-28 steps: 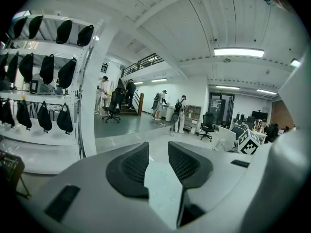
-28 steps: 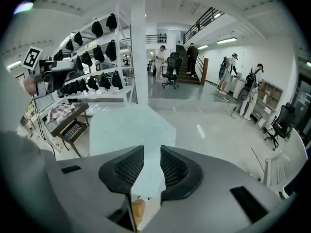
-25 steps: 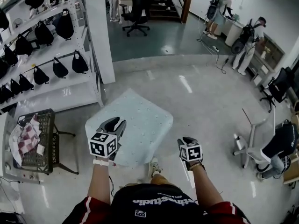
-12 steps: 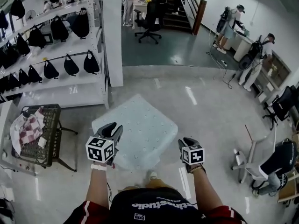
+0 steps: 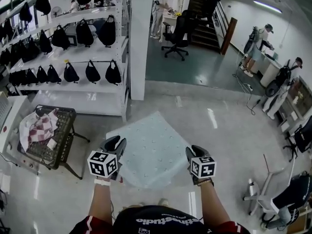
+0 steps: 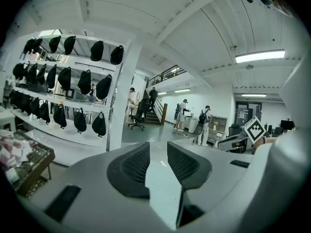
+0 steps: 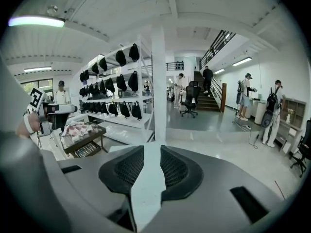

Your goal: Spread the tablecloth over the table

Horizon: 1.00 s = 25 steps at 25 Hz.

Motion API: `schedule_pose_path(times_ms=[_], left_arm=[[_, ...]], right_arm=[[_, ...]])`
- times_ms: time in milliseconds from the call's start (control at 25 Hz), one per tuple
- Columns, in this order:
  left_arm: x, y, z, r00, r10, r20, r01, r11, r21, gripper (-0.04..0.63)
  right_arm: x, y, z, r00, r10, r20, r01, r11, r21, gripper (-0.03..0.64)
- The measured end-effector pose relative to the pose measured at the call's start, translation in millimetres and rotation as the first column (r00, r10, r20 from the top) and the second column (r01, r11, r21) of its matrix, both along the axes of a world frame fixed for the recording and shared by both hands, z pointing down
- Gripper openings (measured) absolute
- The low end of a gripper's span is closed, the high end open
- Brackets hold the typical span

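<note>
A pale blue-green tablecloth [image 5: 153,147] hangs spread in the air above the floor, stretched between my two grippers. My left gripper [image 5: 116,145] holds its near left corner. The jaws have just been closing, with the cloth [image 6: 163,188] running between the dark ribbed pads [image 6: 133,166]. My right gripper [image 5: 191,154] is shut on the near right corner, and a strip of cloth [image 7: 146,188] shows between its pads [image 7: 177,171]. No table shows in any view.
A wire basket stand [image 5: 58,145] holding a red checked cloth [image 5: 39,130] is at the left. Behind it are white shelves [image 5: 73,62] of black bags and a white column [image 5: 141,38]. Several people and an office chair [image 5: 178,35] are farther back.
Both grippers have carried the tablecloth forward and upward, still gripping its near corners. The basket stand and shelves now sit further right in the head view.
</note>
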<state>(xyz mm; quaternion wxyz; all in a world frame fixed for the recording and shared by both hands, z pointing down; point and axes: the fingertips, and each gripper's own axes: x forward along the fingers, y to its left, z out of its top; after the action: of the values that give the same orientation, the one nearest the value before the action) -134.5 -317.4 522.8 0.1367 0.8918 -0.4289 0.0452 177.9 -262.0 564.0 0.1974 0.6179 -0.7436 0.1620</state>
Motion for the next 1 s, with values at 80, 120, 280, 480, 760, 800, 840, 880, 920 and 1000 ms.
schedule_pose_path(times_ms=[80,120,280,480,760,800,840,880,920,1000], left_arm=[[5.9,-1.9,-7.9,1.0,-0.01,-0.009,0.011,1.0,0.005,0.123],[9.4,-3.0,-12.3,1.0,-0.016,-0.013,0.016,1.0,0.009,0.121],[24.2,-9.7,-29.8,0.999,-0.033,-0.014,0.033,0.999,0.023,0.121],[48.8,-12.6,-49.4,1.0,-0.018,0.009,0.017,0.999,0.044,0.121],[63.2,-15.0,-77.6,1.0,-0.008,0.013,0.007,0.997,0.071,0.123],[62.0,-15.6,-82.3,1.0,-0.017,0.017,0.016,0.997,0.079,0.123],[60.1,-16.4,-86.7,0.999,-0.031,0.018,0.029,0.996,0.088,0.123],[57.4,-17.4,-90.6,0.999,-0.048,0.017,0.046,0.994,0.096,0.124],[54.2,-18.3,-94.1,0.998,-0.065,0.014,0.064,0.992,0.105,0.124],[47.2,-20.2,-100.1,0.995,-0.102,0.009,0.1,0.988,0.12,0.124]], right_arm=[[0.3,-8.7,-17.0,1.0,-0.027,0.016,0.026,0.999,0.035,0.13],[1.2,-12.7,-25.1,0.999,-0.039,0.026,0.038,0.998,0.05,0.13],[6.2,-26.8,-56.7,0.995,-0.078,0.069,0.071,0.992,0.108,0.129],[14.5,-35.6,-94.3,0.989,-0.112,0.094,0.093,0.978,0.187,0.113],[19.9,-41.4,-122.9,0.983,-0.138,0.123,0.104,0.963,0.249,0.11],[19.1,-42.2,-126.1,0.982,-0.143,0.125,0.107,0.961,0.255,0.11],[18.1,-43.3,-129.3,0.981,-0.148,0.127,0.11,0.959,0.261,0.109],[17.0,-44.6,-132.5,0.98,-0.152,0.129,0.113,0.957,0.268,0.109],[15.9,-46.1,-135.7,0.979,-0.155,0.129,0.115,0.954,0.277,0.109],[13.9,-49.1,-142.5,0.98,-0.158,0.124,0.116,0.948,0.295,0.109]])
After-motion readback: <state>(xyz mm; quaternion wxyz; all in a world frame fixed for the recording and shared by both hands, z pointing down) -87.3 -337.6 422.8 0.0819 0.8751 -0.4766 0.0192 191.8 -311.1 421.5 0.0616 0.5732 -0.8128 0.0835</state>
